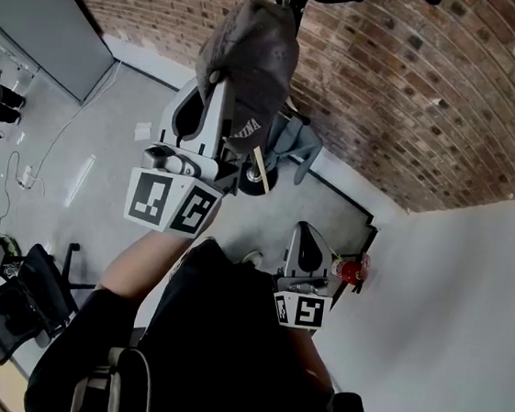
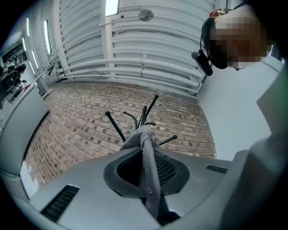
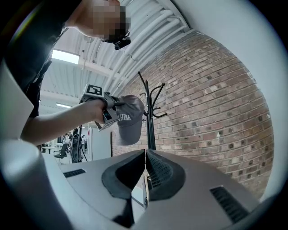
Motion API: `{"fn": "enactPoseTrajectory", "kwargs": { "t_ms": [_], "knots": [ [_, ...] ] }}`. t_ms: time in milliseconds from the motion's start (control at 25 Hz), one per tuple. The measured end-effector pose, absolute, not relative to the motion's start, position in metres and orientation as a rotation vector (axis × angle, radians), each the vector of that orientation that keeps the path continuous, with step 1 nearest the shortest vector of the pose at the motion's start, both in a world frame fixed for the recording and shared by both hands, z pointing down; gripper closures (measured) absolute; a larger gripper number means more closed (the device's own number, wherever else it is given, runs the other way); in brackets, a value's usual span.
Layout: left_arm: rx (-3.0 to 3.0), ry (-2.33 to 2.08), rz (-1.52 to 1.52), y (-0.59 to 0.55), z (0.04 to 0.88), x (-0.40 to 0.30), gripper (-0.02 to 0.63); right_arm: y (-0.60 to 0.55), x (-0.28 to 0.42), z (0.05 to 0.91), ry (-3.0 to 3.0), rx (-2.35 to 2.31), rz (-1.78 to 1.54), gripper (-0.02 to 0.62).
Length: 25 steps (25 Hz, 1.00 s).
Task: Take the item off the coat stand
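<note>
The left gripper point(image 1: 223, 90) has its jaws clamped on a fold of the grey cap point(image 1: 256, 53), which hangs from the jaw tips just beside the hooks of the coat stand point(image 3: 148, 121). The right gripper point(image 3: 145, 155) has its jaws closed together on nothing, with the stand's pole straight beyond them against the brick wall point(image 3: 211, 103).

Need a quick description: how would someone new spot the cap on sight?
Find the brick wall, then the black coat stand in front of it. Beside the stand's top hooks, the left gripper pinches a cap. It is soft and grey with white lettering, unlike the bare black hooks.
</note>
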State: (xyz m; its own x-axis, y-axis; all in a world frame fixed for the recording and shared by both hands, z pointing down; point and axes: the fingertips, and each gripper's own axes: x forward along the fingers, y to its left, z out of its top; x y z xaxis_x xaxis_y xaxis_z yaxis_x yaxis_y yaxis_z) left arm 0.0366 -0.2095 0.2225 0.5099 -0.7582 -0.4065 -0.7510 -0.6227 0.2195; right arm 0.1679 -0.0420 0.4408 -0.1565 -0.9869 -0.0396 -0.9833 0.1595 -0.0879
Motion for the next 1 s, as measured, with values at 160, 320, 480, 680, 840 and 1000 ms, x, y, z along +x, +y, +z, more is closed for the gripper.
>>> {"fn": "enactPoseTrajectory", "kwargs": {
  "t_ms": [160, 320, 480, 680, 840, 1000],
  "knots": [
    [2.721, -1.338, -0.754, -0.207, 0.221, 0.030, 0.565, -0.045, 0.162, 0.440, 2.323, -1.987, -0.059, 0.575],
    [2.725, -1.319, -0.752, -0.211, 0.219, 0.021, 0.565, -0.049, 0.150, 0.435, 2.323, -1.983, -0.045, 0.575],
    [2.723, -1.303, -0.758, -0.213, 0.216, 0.013, 0.565, -0.052, 0.139, 0.433, 2.334, -1.983, -0.043, 0.575],
    [2.713, -1.252, -0.752, -0.212, 0.214, 0.005, 0.565, -0.058, 0.129, 0.432, 2.336, -1.979, -0.052, 0.575],
    [2.716, -1.244, -0.743, -0.213, 0.214, -0.003, 0.565, -0.066, 0.113, 0.431, 2.359, -1.954, -0.064, 0.575],
    [2.725, -1.222, -0.720, -0.215, 0.221, -0.011, 0.565, -0.071, 0.098, 0.435, 2.383, -1.935, -0.077, 0.575]
  ]
}}
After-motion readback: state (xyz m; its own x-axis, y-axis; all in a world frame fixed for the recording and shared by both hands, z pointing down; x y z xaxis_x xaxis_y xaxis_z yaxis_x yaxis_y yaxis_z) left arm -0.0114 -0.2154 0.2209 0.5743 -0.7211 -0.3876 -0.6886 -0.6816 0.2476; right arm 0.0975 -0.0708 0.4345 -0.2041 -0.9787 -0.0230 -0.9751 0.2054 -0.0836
